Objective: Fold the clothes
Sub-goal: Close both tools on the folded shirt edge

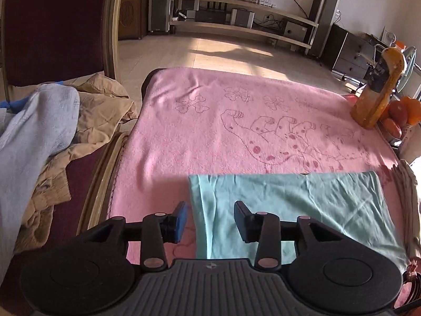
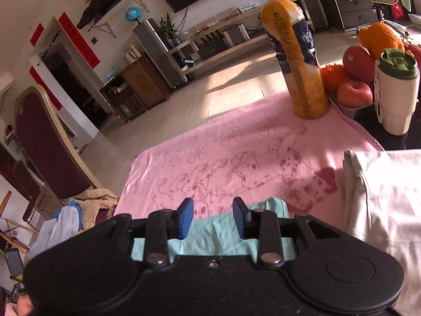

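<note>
While both hand-held grippers, left hand-held gripper [image 1: 210, 217], right hand-held gripper [image 2: 213, 217], gape empty, teal garment [image 1: 302, 205] partly hidden.

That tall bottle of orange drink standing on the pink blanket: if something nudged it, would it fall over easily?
Probably, yes. The orange drink bottle is tall and narrow, so a push near its top would likely tip it. It looks nearly full, so it is likely heavy and resists light bumps. It stands on the soft pink blanket, an uneven footing that probably makes it wobblier.
</note>
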Demonstrator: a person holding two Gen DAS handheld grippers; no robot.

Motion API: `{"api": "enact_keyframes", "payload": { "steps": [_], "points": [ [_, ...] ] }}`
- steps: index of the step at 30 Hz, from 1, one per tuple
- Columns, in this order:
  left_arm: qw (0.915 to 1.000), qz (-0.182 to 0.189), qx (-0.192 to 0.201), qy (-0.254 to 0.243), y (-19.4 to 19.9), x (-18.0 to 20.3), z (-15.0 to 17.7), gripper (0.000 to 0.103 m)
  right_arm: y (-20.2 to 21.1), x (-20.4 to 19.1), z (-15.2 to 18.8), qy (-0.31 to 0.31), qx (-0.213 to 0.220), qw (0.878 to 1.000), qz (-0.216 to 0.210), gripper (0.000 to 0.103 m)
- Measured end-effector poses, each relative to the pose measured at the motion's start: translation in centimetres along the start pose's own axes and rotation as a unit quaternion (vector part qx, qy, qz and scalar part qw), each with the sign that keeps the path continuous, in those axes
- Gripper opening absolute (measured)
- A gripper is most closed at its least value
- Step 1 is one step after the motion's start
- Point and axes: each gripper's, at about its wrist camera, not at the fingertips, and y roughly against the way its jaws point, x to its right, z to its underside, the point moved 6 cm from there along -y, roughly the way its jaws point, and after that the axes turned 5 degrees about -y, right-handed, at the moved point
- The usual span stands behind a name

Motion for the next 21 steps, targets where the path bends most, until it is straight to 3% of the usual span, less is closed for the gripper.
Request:
{"api": "enact_keyframes", "payload": {
  "steps": [9, 17, 21],
  "points": [
    [0.9974, 0.024, -0.061, 0.031, -8.1, -1.2, 0.4, 0.040, -10.3, 6.8, 0.4, -0.008, -0.071, 0.996, 0.058, 0.034],
    [0.9988, 0.026, -0.035, 0.021, -9.6, -1.2, -0.7, 0.037, -13.5, 9.6, 1.3, -0.008, -0.098, 0.993, 0.070, 0.033],
    [0.9992, 0.024, -0.025, 0.019, -9.8, -1.1, -0.8, 0.026, -13.6, 9.5, 1.3, -0.003, -0.093, 0.993, 0.066, 0.031]
  ]
}}
